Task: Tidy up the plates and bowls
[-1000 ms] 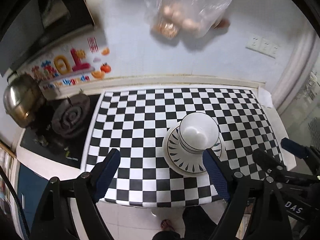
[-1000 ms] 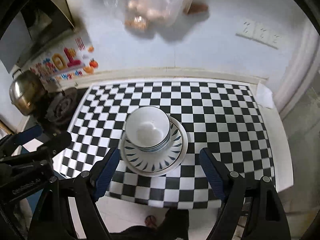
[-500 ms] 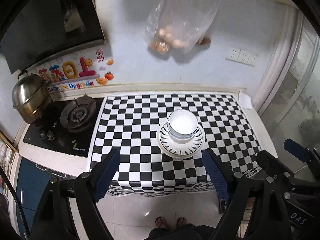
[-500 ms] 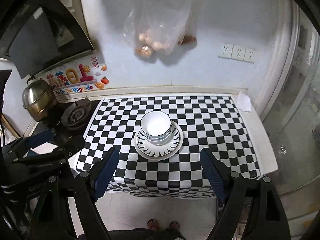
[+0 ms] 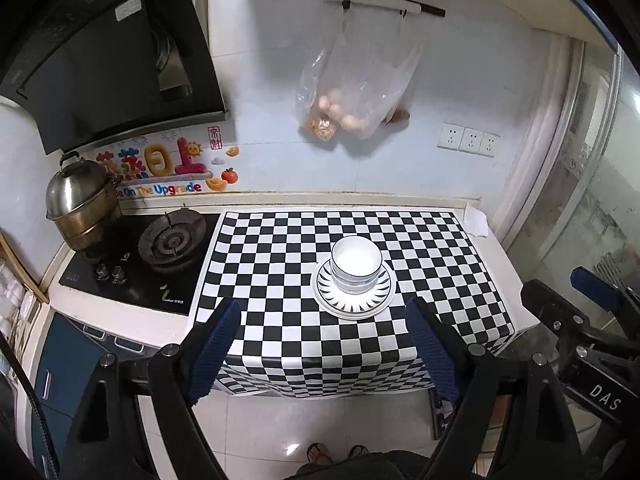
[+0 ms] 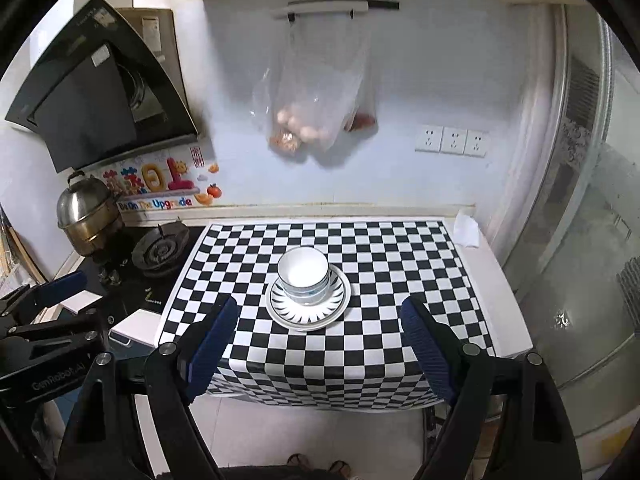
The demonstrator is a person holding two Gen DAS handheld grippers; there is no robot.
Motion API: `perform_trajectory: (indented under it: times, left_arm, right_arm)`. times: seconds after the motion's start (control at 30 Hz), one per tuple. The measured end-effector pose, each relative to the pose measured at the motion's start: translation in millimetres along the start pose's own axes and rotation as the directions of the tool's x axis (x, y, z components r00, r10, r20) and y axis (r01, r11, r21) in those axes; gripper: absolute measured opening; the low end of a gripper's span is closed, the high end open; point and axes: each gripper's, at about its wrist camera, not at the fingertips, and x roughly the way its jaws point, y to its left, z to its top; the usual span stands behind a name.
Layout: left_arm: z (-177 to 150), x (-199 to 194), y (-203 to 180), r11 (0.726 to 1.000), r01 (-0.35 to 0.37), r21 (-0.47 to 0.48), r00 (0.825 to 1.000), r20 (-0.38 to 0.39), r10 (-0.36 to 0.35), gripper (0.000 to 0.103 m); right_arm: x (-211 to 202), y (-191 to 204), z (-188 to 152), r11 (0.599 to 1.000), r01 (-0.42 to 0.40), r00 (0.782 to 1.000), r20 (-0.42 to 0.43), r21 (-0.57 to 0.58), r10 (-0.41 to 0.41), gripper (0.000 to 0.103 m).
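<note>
- Since a second ago both grippers have pulled up and back from the counter: the stack that filled the middle of each view then now looks small, and the floor and the person's sandalled feet (image 5: pixel 336 453) show below.
- The left gripper (image 5: pixel 325 322) hangs above the near edge of the counter, its blue pads spread wide with nothing between them.
- The right gripper (image 6: pixel 318 318) is likewise wide apart and empty; its pads frame the near edge of the checkered cloth (image 6: pixel 384 256).
- In the left view the right gripper's black frame shows at the right border; in the right view the left gripper's frame shows at the left border.
- The white bowls (image 5: pixel 356 263), nested one in another, sit upright on the patterned plate (image 5: pixel 353 304), which lies about midway across the cloth, somewhat nearer the front edge than the wall.
- A gas burner (image 5: pixel 173 242) and a steel pot (image 5: pixel 80 200) stand off the cloth's left edge.
- A clear bag of eggs (image 5: pixel 352 92) hangs on the wall behind, with sockets (image 5: pixel 468 140) to its right.
</note>
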Motion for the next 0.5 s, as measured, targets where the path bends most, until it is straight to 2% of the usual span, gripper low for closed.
perform_trajectory:
  times: [0.27, 0.5]
  left_arm:
    - [-7, -20, -4, 1.000, -0.001, 0.010, 1.000, 0.028, 0.001, 0.084]
    - [-15, -25, -5, 1.000, 0.003, 0.009, 1.000, 0.016, -0.003, 0.084]
  right_arm:
    - [-20, 1, -8, 1.000, 0.000, 1.000, 0.008, -0.006, 0.000, 0.086]
    - [-23, -3, -14, 1.000, 0.007, 1.000, 0.002, -0.004, -0.007, 0.087]
